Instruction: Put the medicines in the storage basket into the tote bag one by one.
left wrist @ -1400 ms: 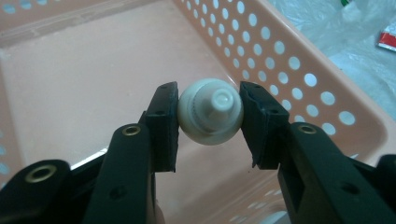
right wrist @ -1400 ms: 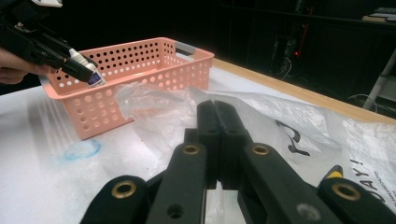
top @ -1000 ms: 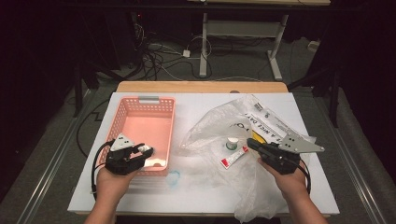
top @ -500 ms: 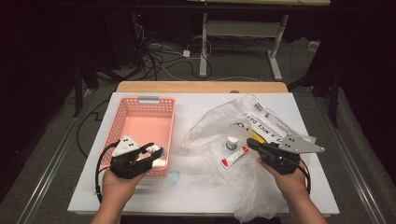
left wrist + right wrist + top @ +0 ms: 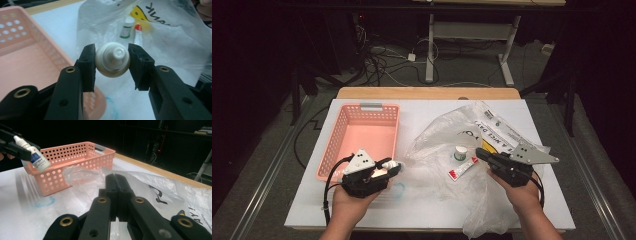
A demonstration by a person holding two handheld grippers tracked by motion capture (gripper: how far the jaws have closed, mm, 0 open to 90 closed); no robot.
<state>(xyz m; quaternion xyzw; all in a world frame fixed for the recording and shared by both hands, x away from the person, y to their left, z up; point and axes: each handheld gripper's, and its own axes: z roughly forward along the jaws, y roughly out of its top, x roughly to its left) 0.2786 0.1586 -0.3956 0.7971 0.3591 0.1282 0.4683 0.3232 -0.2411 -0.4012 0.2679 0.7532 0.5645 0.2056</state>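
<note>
My left gripper is shut on a small white dropper bottle with a blue label, held off the table by the near right corner of the pink basket. In the left gripper view the bottle points its nozzle at the camera, with a pad on each side. The right gripper view shows the bottle tilted in front of the basket. My right gripper is shut, its tips against the clear plastic bag. I cannot tell whether a fold is pinched.
Lying on the bag are a small white bottle with a green label and a white tube with a red cap. A blue ring mark is on the white table. Printed packaging lies behind the bag.
My left hand has carried the bottle to the right and slightly up, along the basket's near right corner. The right hand has stayed put.
</note>
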